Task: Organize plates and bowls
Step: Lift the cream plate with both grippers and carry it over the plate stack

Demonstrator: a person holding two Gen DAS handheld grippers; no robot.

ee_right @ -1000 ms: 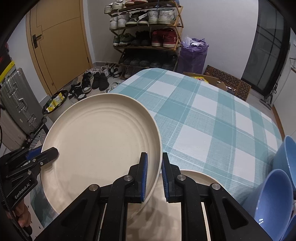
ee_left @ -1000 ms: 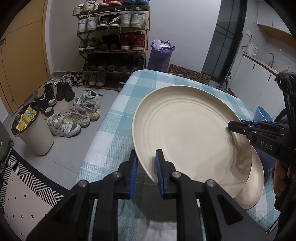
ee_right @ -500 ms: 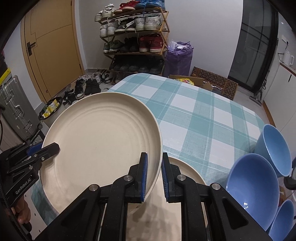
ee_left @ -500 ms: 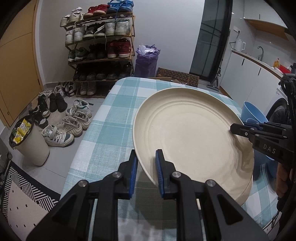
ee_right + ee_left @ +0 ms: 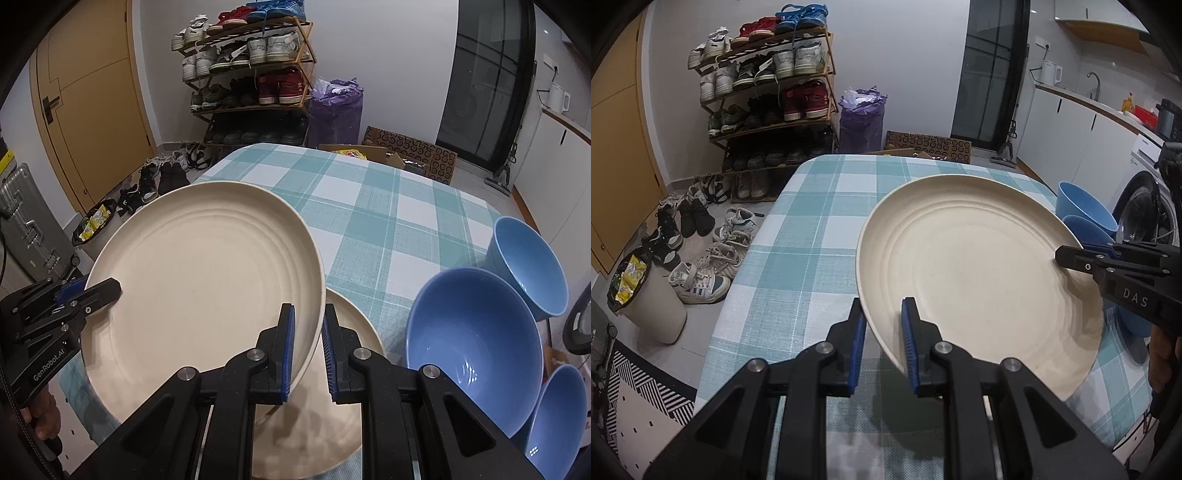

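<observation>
A large cream plate [image 5: 979,266] is held in the air over the checked table, tilted. My left gripper [image 5: 882,343] is shut on its near-left rim. My right gripper [image 5: 308,350] is shut on the opposite rim; the plate shows there too [image 5: 207,280]. The right gripper's tip appears in the left wrist view [image 5: 1071,256], and the left gripper's tip in the right wrist view [image 5: 99,290]. A second cream plate [image 5: 343,406] lies on the table under the held one. Three blue bowls [image 5: 476,339] stand at the right.
The table has a teal-and-white checked cloth [image 5: 812,236]. On the floor to the left are several shoes [image 5: 701,280], a waste bin [image 5: 646,306] and a shoe rack [image 5: 768,96]. A kitchen counter [image 5: 1100,122] runs at the right.
Both grippers have lifted the large plate and carried it higher above the table; the lower plate and blue bowls have come more into view.
</observation>
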